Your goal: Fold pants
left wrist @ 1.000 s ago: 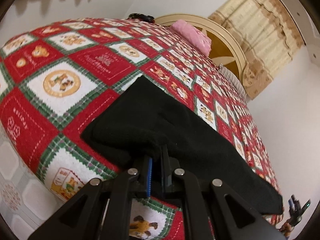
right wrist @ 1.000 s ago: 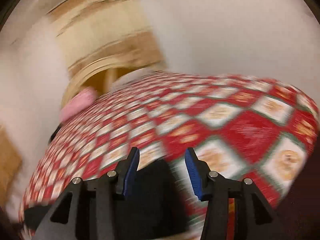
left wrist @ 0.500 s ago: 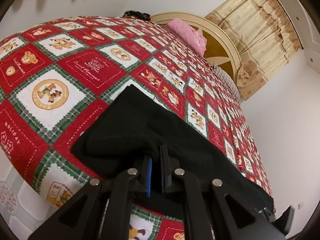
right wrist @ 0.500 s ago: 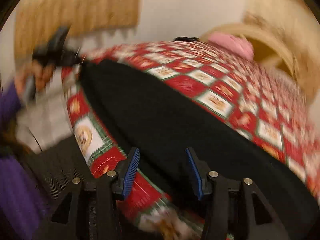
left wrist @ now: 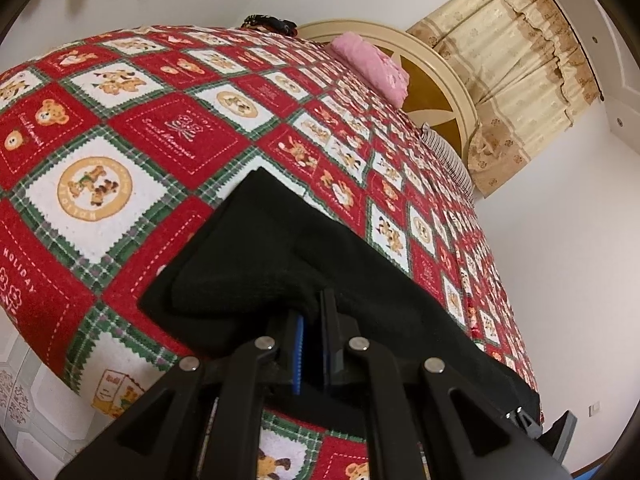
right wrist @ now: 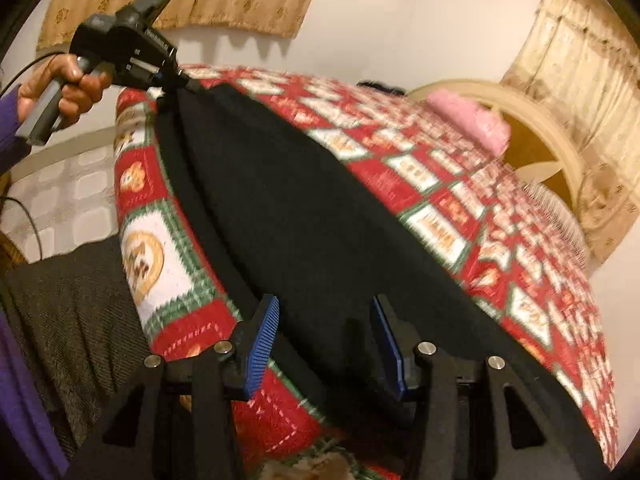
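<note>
Black pants (left wrist: 280,248) lie stretched along the near edge of a bed with a red and white bear quilt (left wrist: 168,132). My left gripper (left wrist: 314,312) is shut on one end of them, and the fabric bunches up over its fingertips. In the right wrist view the pants (right wrist: 304,216) run away toward that left gripper (right wrist: 176,82), which a hand (right wrist: 64,84) holds. My right gripper (right wrist: 326,340) hovers at the other end, its blue pads (right wrist: 264,340) standing apart with the flat cloth between and below them. Its tip (left wrist: 560,430) shows at the lower right of the left wrist view.
A pink pillow (left wrist: 372,64) and a striped one (left wrist: 448,152) lie by the round cream headboard (left wrist: 440,80). Beige curtains (left wrist: 512,56) hang behind. A purple sleeve (right wrist: 8,128) and a dark woven garment (right wrist: 68,312) are left of the bed edge, above a tiled floor (left wrist: 24,400).
The right gripper swung and rolled across the bed, from a blurred view of the quilt to the pants' far end, then settled. The left gripper stayed shut on the pants.
</note>
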The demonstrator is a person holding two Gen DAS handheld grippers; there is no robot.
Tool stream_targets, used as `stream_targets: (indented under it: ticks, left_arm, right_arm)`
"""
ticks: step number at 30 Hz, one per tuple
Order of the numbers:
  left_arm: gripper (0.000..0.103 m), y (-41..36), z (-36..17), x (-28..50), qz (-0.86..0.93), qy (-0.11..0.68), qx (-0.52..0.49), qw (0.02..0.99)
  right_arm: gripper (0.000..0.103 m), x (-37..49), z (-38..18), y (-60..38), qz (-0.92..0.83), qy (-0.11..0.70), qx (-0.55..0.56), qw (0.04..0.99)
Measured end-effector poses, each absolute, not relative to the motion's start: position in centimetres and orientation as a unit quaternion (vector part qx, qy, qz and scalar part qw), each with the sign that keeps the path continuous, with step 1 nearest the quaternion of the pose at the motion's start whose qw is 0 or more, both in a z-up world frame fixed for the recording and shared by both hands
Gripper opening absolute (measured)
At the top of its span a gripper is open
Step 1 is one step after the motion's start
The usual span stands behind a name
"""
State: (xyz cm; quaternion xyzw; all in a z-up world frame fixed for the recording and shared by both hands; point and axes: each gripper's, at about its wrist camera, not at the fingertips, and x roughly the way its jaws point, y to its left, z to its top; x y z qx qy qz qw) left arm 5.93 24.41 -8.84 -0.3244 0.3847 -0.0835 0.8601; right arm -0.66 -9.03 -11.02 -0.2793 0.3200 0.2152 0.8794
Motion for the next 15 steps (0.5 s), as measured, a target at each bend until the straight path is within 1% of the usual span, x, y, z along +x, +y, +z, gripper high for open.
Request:
stream_targets:
  ticks: [3,5,6,7,8,11,15]
  left_arm:
    - [0.007,24.4,-9.0,6.0,-0.081,0.388,-0.325,0.859]
    - [0.007,24.4,-9.0,6.0,-0.078,0.386,-0.324,0.86]
    - [0.007,24.3,-9.0,6.0,-0.076,0.385,-0.323,0.861]
    - [0.007,24.3,-9.0,6.0,-0.076,0.384,-0.323,0.862]
    - [0.007,24.2,-8.9,6.1,-0.074,0.383,-0.321,0.863]
    - [0.007,24.2,-8.2,6.1,-0.078,0.374,-0.322,0.866]
    - [0.007,24.3,-6.9,5.5,-0.081,0.359,-0.312,0.876]
  right_arm:
    - [0.049,-0.9,-11.6,-8.9,0.234,0.331,-0.287,0.868]
    - [0.049,-1.3,-11.8,-8.6,0.227,0.321,-0.303,0.868]
    - [0.045,-1.0,-11.8,-8.6,0.224,0.325,-0.296,0.87]
    - [0.024,-0.7,-11.7,-8.6,0.223,0.329,-0.287,0.872]
    - [0.014,-0.2,-11.6,-8.6,0.22,0.335,-0.278,0.873]
    - [0.008,0.7,-11.3,-8.5,0.226,0.348,-0.258,0.872]
    - [0.005,0.4,-10.5,-8.6,0.239,0.347,-0.237,0.875]
